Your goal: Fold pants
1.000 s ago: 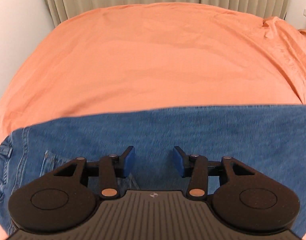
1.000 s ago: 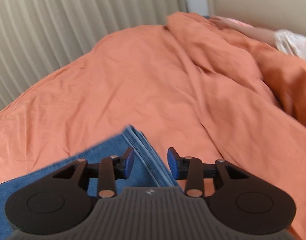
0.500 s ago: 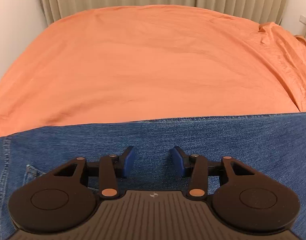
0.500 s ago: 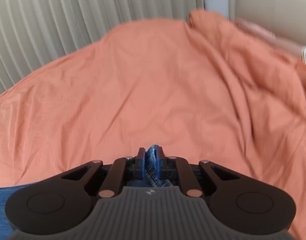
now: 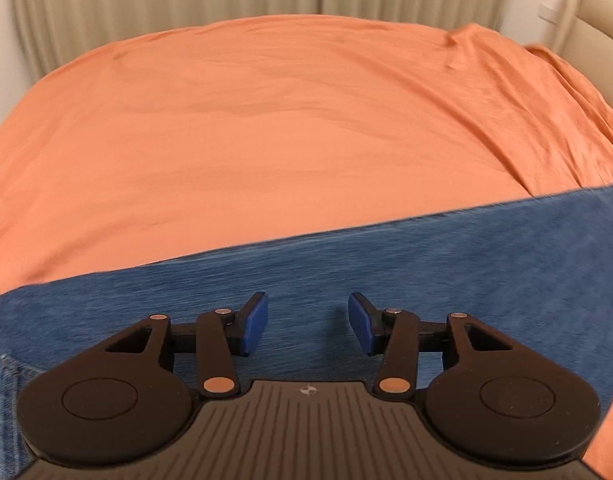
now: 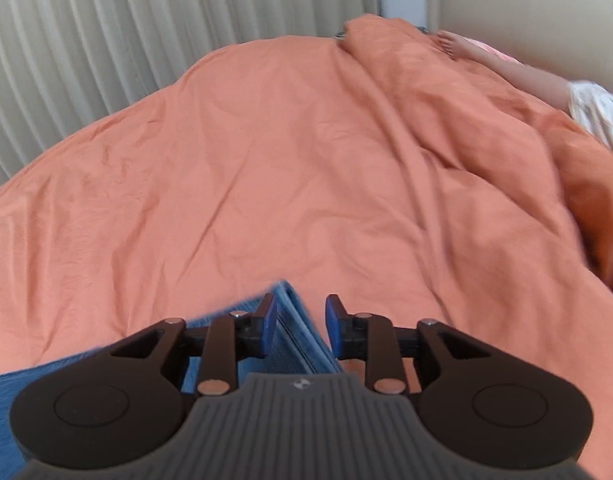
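Blue denim pants (image 5: 426,264) lie flat across the near part of an orange bed cover (image 5: 266,140). My left gripper (image 5: 307,322) is open and empty, hovering over the middle of the denim. In the right wrist view the hem end of the pants (image 6: 294,332) lies between and under the open fingers of my right gripper (image 6: 300,322). The hem edges show as stacked layers. The right gripper holds nothing.
Beige curtains (image 6: 126,40) hang behind the bed. A person's arm (image 6: 506,68) rests on the bunched cover (image 6: 486,128) at the far right. A beige headboard (image 5: 594,12) stands at the right edge.
My right gripper, shut on the hem half a second ago, has opened and let the hem go. My left gripper stayed open and shifted over the denim.
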